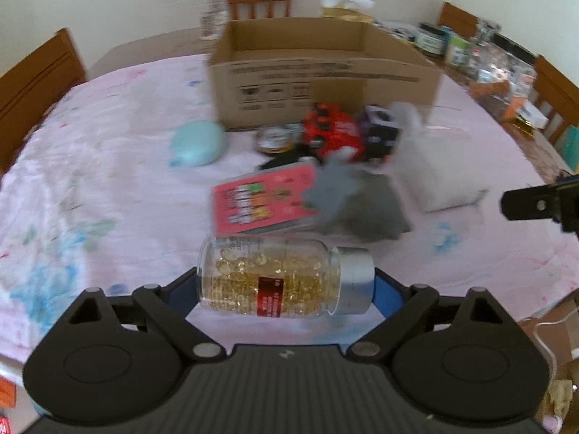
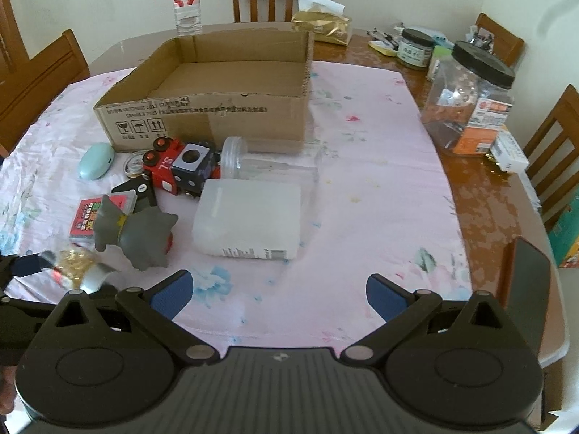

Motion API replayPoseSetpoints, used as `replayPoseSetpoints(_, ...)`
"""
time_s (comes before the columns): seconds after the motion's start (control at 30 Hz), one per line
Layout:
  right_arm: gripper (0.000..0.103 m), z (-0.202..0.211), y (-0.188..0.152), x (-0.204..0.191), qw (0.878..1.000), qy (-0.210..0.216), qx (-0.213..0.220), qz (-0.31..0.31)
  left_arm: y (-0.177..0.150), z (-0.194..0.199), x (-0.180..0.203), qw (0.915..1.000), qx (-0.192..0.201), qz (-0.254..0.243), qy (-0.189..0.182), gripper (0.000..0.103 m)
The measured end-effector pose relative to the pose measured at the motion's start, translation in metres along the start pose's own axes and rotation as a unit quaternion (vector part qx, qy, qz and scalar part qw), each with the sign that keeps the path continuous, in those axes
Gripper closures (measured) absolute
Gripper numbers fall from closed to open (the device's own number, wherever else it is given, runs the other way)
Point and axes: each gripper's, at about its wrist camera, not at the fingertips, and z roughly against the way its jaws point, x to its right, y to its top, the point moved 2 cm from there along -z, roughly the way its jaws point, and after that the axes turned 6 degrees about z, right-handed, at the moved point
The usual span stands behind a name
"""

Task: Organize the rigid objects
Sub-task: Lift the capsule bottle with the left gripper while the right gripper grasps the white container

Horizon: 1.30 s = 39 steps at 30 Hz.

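Because the left gripper (image 1: 286, 282) clamps the smooth pill bottle (image 1: 275, 278) only end to end, it may slip. The cardboard box (image 1: 322, 72) waits at 12 o'clock; the right gripper (image 2: 278, 289) is spread, empty.

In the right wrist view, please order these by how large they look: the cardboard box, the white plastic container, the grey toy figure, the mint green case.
1. cardboard box
2. white plastic container
3. grey toy figure
4. mint green case

The toy lies nearer the camera than the case, so their true sizes may be closer than they look.

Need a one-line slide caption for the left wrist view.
Left gripper holds a capsule bottle sideways above the pink tablecloth, facing the open cardboard box.
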Motion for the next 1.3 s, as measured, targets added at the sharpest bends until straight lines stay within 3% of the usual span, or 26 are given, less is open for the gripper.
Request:
replayPoseSetpoints(0.33,0.0,-0.038,0.027,-0.013,1.0,0.004,0.002,-0.01,0.005,-0.001,-0.058,0.9965,0.006,0.054,0.063,0.01)
replayPoseSetpoints(0.7,0.0,-0.079,0.043,-0.018,0.998,-0.039,-0.036,-0.015,0.001,-0.012,-0.064,0.9952,-0.015,0.074,0.063,0.008)
replayPoseSetpoints(0.87,0.0,-0.088,0.039,-0.015,0.998,-0.034,-0.053,-0.016,-0.002,-0.015,-0.065,0.995,-0.021,0.072,0.066,0.0)
replayPoseSetpoints(1.3,0.0,-0.095,0.032,-0.011,0.999,-0.02,-0.048,-0.008,0.0,-0.016,-0.067,0.9942,-0.023,0.078,0.071,0.001)
